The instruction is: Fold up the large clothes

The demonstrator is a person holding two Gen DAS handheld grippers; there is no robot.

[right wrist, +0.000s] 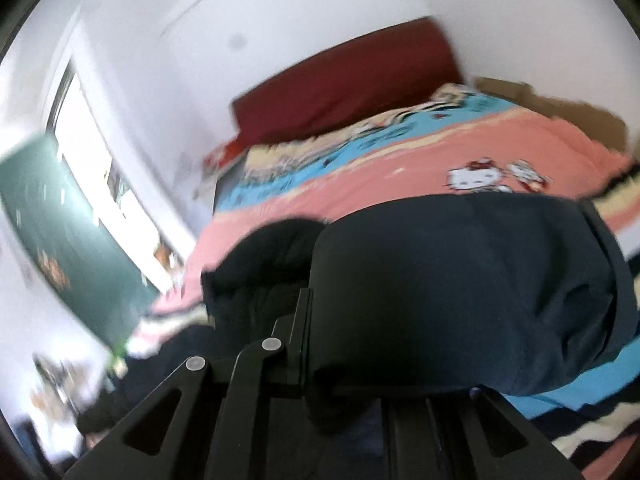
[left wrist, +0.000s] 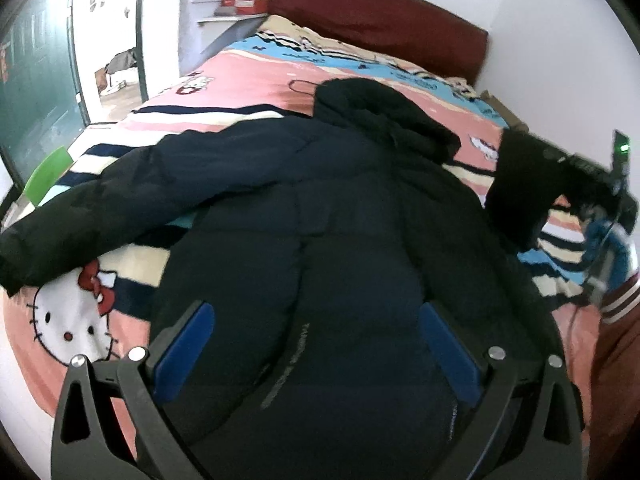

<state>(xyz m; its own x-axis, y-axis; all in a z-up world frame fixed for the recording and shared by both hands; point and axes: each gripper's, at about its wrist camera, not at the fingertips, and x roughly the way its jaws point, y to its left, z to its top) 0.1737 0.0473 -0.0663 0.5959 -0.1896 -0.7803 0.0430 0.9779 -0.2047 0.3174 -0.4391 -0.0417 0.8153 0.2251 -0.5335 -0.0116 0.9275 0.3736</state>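
The left gripper point(left wrist: 316, 344) is spread wide, its blue pads point(left wrist: 184, 348) on either side of the near hem of a dark puffer jacket point(left wrist: 320, 208), holding nothing. The right gripper point(right wrist: 384, 344) is clamped on the jacket's right sleeve point(right wrist: 460, 288), which bulges thickly out of the jaws and is lifted off the bed point(right wrist: 360, 200).

The jacket lies flat on the bed's pink cartoon quilt, its long axis running from the near hem away to the hood point(left wrist: 380, 108) at the far end. Its left sleeve point(left wrist: 100, 200) stretches out flat to the left. The lifted right sleeve sits at the jacket's right edge, so folding it means carrying it leftward across the body; the right gripper is the nearer one for that.

Only the left view shows the whole jacket and the right gripper holding the sleeve aloft. The right view, blurred, shows the grip up close.
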